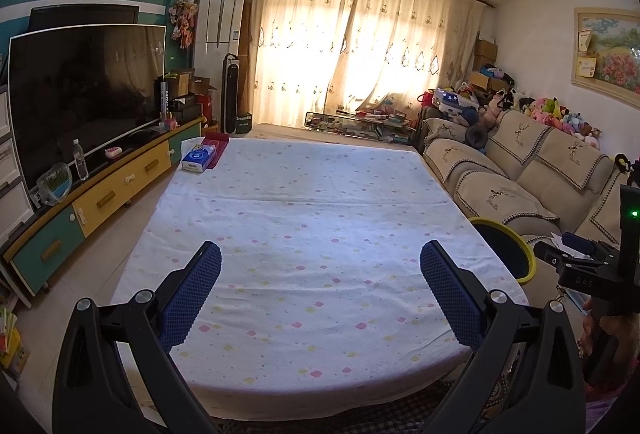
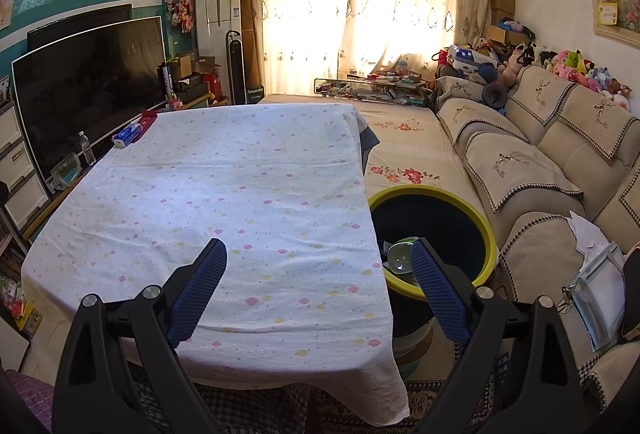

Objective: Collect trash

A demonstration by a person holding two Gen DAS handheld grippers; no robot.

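A table under a white flowered cloth [image 1: 304, 226] [image 2: 224, 194] fills both views. A yellow-rimmed dark bin [image 2: 480, 222] [image 1: 516, 246] stands at the table's right side, next to the sofa; a clear crumpled piece of trash [image 2: 400, 254] lies inside it. My left gripper [image 1: 320, 298] is open and empty above the table's near edge. My right gripper [image 2: 318, 294] is open and empty, over the table's near right corner, its right finger in front of the bin. The right gripper's body [image 1: 580, 266] shows at the right edge of the left wrist view.
A blue tissue pack [image 1: 197, 159] [image 2: 127, 135] lies on a red box at the table's far left corner. A TV [image 1: 86, 94] on a yellow and teal cabinet runs along the left. A beige sofa [image 2: 532, 162] with papers and a pouch [image 2: 600, 298] lines the right.
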